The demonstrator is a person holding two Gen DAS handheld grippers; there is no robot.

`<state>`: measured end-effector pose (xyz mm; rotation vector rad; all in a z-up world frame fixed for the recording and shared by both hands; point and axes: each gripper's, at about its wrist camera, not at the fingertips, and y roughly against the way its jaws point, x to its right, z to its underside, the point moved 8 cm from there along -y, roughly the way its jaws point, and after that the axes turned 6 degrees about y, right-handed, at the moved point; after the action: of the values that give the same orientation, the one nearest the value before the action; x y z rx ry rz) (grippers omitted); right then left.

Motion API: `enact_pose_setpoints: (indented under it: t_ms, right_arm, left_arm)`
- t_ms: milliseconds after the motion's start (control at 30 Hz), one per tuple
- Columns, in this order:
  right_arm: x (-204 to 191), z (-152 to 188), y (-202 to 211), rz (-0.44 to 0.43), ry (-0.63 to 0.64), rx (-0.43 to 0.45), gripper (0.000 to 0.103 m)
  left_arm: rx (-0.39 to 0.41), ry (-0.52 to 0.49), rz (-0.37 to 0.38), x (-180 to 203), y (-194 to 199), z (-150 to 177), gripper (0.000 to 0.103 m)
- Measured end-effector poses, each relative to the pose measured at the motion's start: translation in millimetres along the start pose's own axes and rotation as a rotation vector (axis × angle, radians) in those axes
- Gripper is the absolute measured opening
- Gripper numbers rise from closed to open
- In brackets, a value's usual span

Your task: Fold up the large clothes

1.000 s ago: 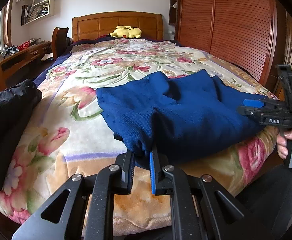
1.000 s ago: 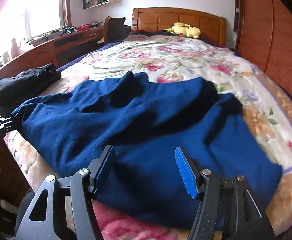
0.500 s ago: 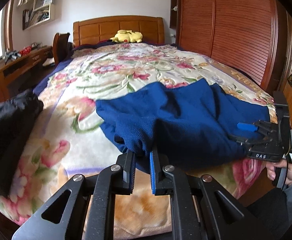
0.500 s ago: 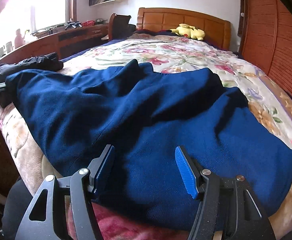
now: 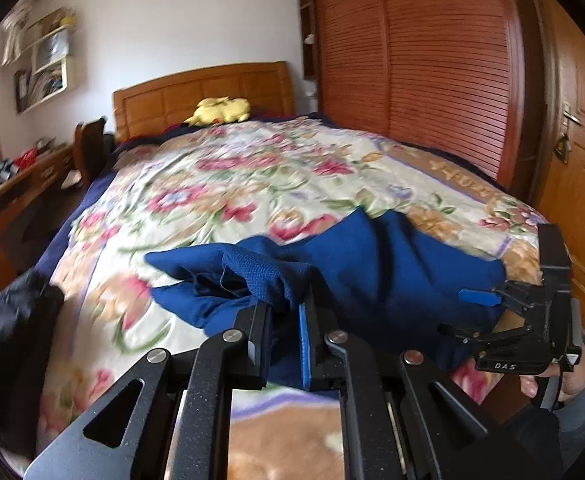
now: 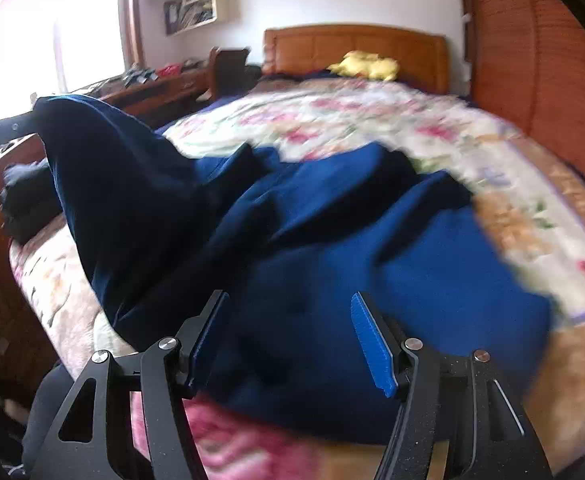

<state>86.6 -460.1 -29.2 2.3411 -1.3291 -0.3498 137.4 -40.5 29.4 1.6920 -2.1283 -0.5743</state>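
A large dark blue garment (image 5: 392, 272) lies rumpled across the near end of the floral bed (image 5: 252, 172). My left gripper (image 5: 286, 308) is shut on a bunched corner of it and holds that corner up off the blanket. In the right wrist view this raised corner hangs as a tall fold (image 6: 92, 152) from the left gripper (image 6: 8, 128) at the far left. My right gripper (image 6: 289, 296) is open just over the garment's near edge (image 6: 332, 240), with nothing pinched between its blue pads. The left wrist view shows the right gripper (image 5: 468, 312) at the garment's right side, held by a hand.
A black garment (image 5: 8, 340) is heaped on the bed's left edge. A yellow plush toy (image 5: 220, 110) sits by the wooden headboard. A slatted wooden wardrobe (image 5: 432, 72) and a door run along the right of the bed. A desk (image 5: 12, 196) stands on the left.
My left gripper has risen with the garment's corner, pulling the fabric up off the blanket into a tall fold. The right gripper shifted a little along the near edge and stayed open.
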Motion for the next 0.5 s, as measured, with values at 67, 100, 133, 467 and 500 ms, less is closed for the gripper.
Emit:
enact_pose_setpoints:
  t_ms: [67, 100, 133, 467, 500]
  right_arm:
    - [19.5, -2.1, 13.2, 0.042, -0.017, 0.019, 0.065]
    - [29.1, -2.2, 19.2, 0.058, -0.032, 0.029, 0.065]
    - [38.6, -1.8, 24.3, 0.068, -0.05, 0.036, 0.065]
    - [105.0, 7.9, 52.8, 0.138, -0.211, 0.072, 0.065]
    - [105.5, 7.6, 53.3, 0.144, -0.221, 0.076, 0.065]
  left_arm:
    - [0.005, -0.035, 0.016, 22.4, -5.2, -10.6, 0.011]
    - [0.005, -0.047, 0.023, 32.1, -7.4, -14.4, 0.011]
    - [0.005, -0.066, 0.037, 46.6, -11.7, -18.8, 0.011]
    - [-0.02, -0.186, 0.174, 159.9, -34.4, -27.3, 0.011]
    - [-0.022, -0.197, 0.187, 169.5, -34.3, -26.6, 0.011]
